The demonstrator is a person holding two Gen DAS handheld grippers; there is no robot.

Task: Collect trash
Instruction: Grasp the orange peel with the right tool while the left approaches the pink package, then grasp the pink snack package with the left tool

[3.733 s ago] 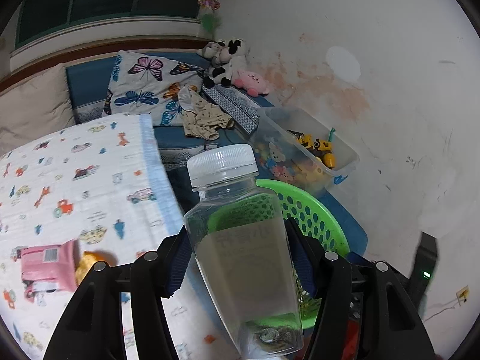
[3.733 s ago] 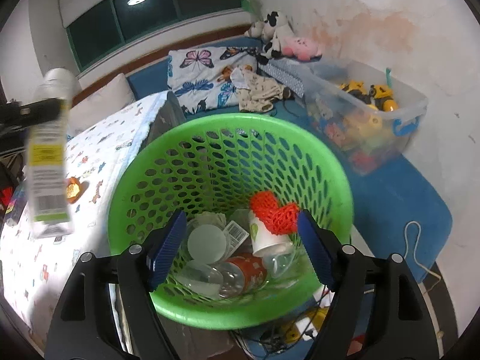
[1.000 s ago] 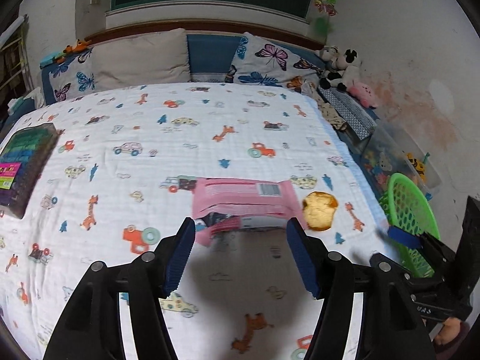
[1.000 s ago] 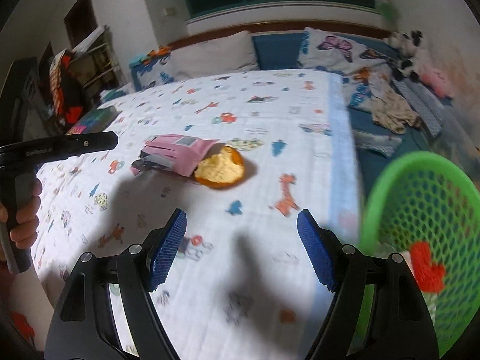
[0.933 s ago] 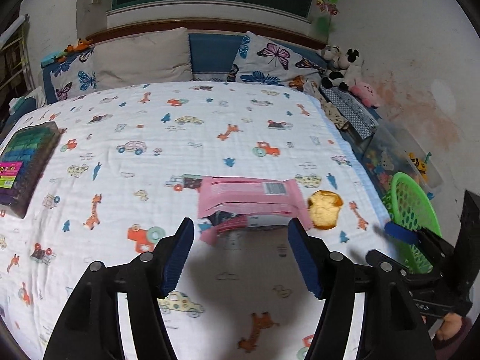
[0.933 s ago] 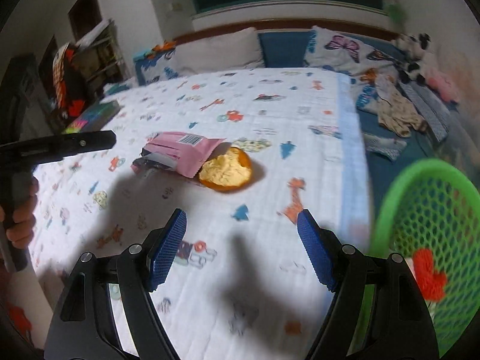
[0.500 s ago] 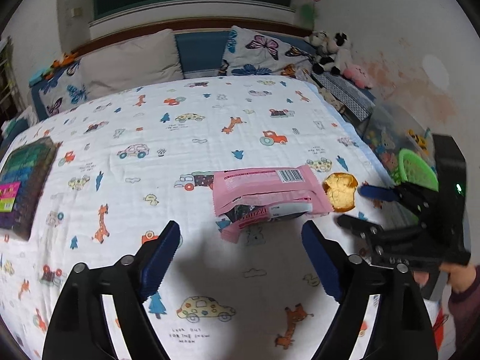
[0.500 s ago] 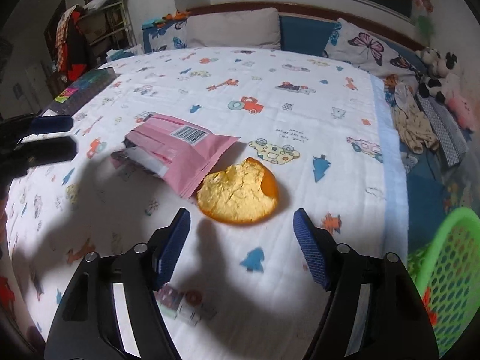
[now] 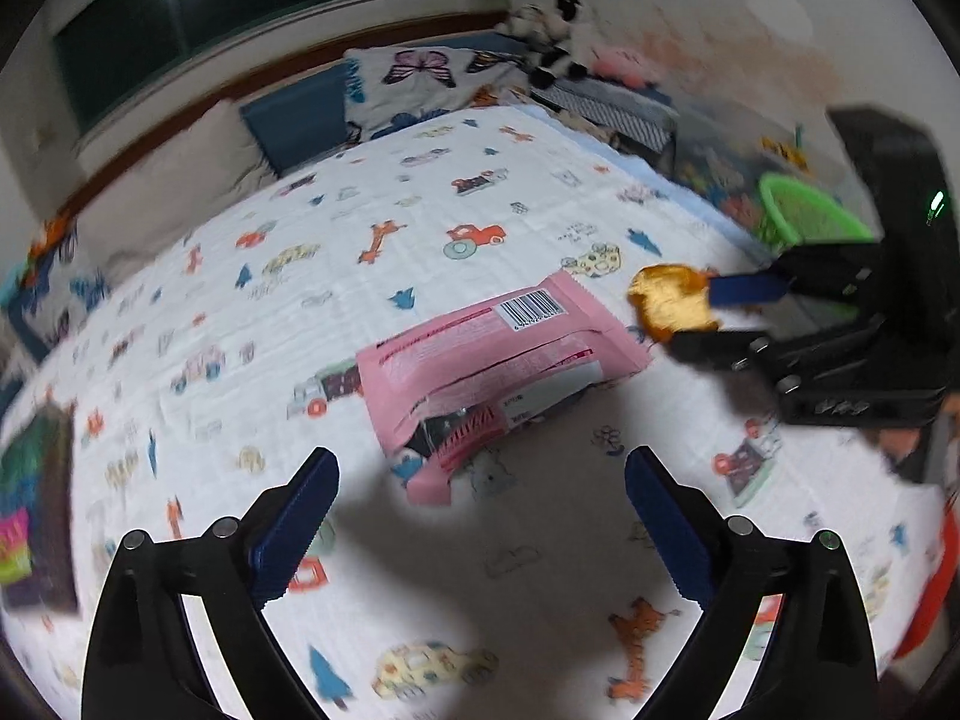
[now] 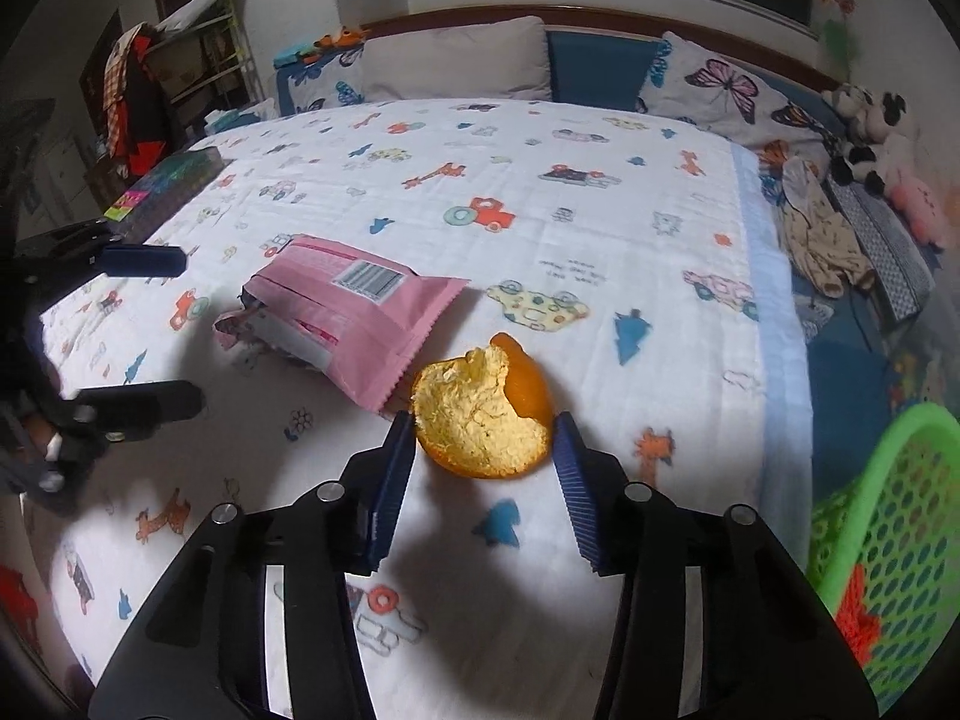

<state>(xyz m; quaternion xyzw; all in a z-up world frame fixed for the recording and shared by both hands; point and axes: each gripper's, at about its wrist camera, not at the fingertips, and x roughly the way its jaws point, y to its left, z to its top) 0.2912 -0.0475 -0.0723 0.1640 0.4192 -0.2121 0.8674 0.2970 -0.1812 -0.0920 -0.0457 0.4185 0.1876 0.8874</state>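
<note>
A torn pink snack packet (image 9: 480, 354) (image 10: 360, 300) lies on the cartoon-print bedsheet. Just right of it lies a cupped piece of orange peel (image 10: 480, 426) (image 9: 669, 300). My right gripper (image 10: 483, 426) (image 9: 696, 315) straddles the peel, and its jaws are closing, with the blue pads right at the peel's sides. My left gripper (image 9: 480, 480) (image 10: 162, 330) hovers just short of the packet's torn end. Its jaws are opening wide and hold nothing. The green trash basket (image 10: 888, 528) (image 9: 810, 216) stands off the bed's right side.
A dark box with coloured stripes (image 10: 174, 180) lies at the bed's left edge. Pillows (image 10: 462, 60) line the headboard. Plush toys (image 10: 870, 120) and clothes (image 10: 822, 228) lie on the blue mat right of the bed.
My right gripper moved forward onto the orange peel and its jaws narrowed around it. My left gripper widened, rolled, and dropped closer to the pink packet.
</note>
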